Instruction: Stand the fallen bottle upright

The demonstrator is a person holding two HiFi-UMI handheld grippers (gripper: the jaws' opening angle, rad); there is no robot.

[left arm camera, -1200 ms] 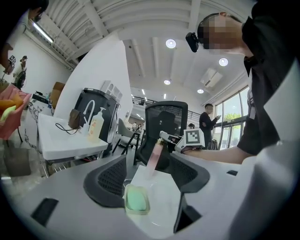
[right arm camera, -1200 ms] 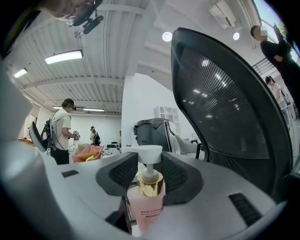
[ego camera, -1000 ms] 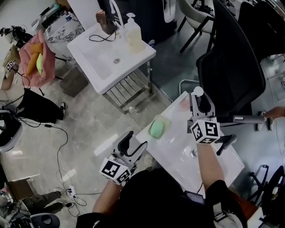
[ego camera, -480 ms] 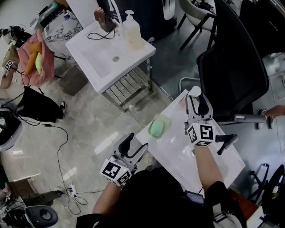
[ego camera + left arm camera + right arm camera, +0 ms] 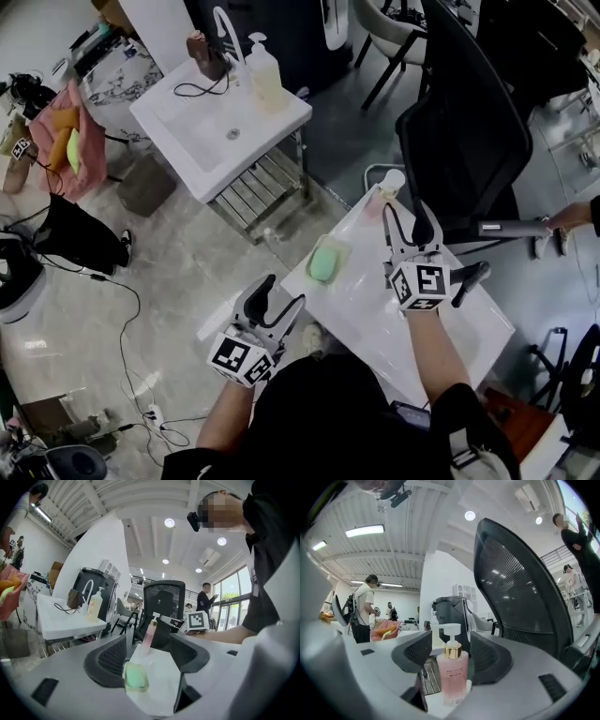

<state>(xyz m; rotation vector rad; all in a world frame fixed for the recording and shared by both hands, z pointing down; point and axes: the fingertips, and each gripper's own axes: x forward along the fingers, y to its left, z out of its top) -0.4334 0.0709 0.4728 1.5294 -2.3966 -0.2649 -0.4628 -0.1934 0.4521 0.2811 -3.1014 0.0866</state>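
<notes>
The pink pump bottle (image 5: pixel 389 187) stands upright at the far corner of the white table (image 5: pixel 441 319). My right gripper (image 5: pixel 405 217) sits just short of it. Its jaws are opening, and the bottle (image 5: pixel 452 674) stands ahead of them, between their lines, with neither pad pressing on it. My left gripper (image 5: pixel 281 295) hangs open beyond the table's near-left edge with nothing in it. In the left gripper view the bottle (image 5: pixel 149 637) rises behind a green soap dish (image 5: pixel 136 677), and the left gripper (image 5: pixel 147 660) points across the table.
The green soap dish (image 5: pixel 323 262) lies near the table's left edge. A black office chair (image 5: pixel 459 141) stands right behind the bottle. A white sink stand (image 5: pixel 202 141) carries a soap dispenser (image 5: pixel 265 80). Someone's hand (image 5: pixel 572 217) shows at the right edge.
My right gripper let go of the bottle, widened its jaws and drew back toward me. The bottle stays upright. The left gripper kept still.
</notes>
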